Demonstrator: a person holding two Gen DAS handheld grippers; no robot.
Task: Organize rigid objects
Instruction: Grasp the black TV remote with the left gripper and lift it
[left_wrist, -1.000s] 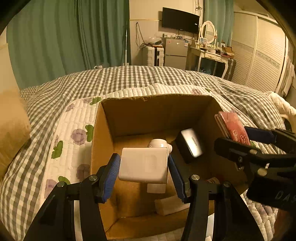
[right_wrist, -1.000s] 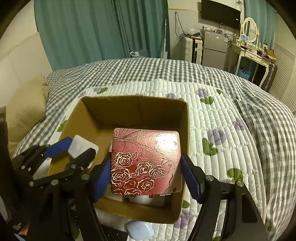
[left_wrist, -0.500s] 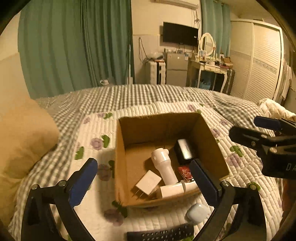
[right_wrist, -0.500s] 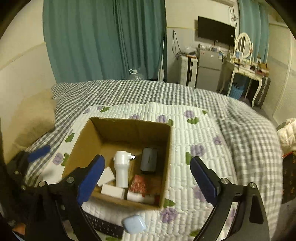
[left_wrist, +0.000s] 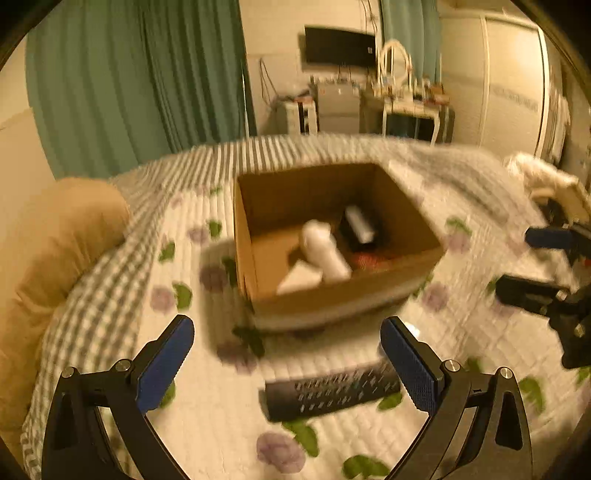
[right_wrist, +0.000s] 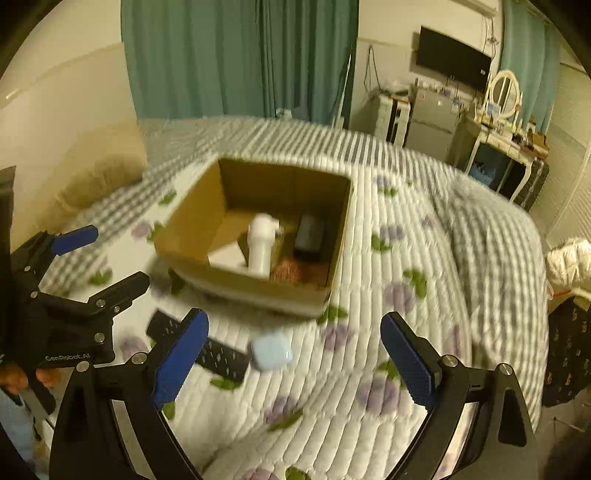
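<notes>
Both grippers hang above the near side of the bed with nothing in them. The left gripper (left_wrist: 286, 363) has its jaws spread wide, and so does the right gripper (right_wrist: 293, 356). The cardboard box (right_wrist: 334, 236) sits on the floral quilt (right_wrist: 406, 332) further away, open at the top, already holding a white cylinder (right_wrist: 260, 245), a dark flat device (right_wrist: 310, 232), a white block (left_wrist: 299, 278) and something red (right_wrist: 295, 271) against the near wall.

Two things lie outside the box, on the quilt just near of it: a dark remote control (left_wrist: 332, 393), lying crosswise, and a pale blue rounded case (right_wrist: 271, 350) beside its right end. Judging by this, the step in hand is going for the next loose object. The remote sits between the left jaws' line of reach, so the left gripper likely needs to drop down and close across its narrow width; the blue case lies ahead of the right gripper, somewhat left of centre.

Motion blur smears both views, so the box contents are hard to identify. In the left view the blue case is almost wholly hidden behind the right-hand finger.
</notes>
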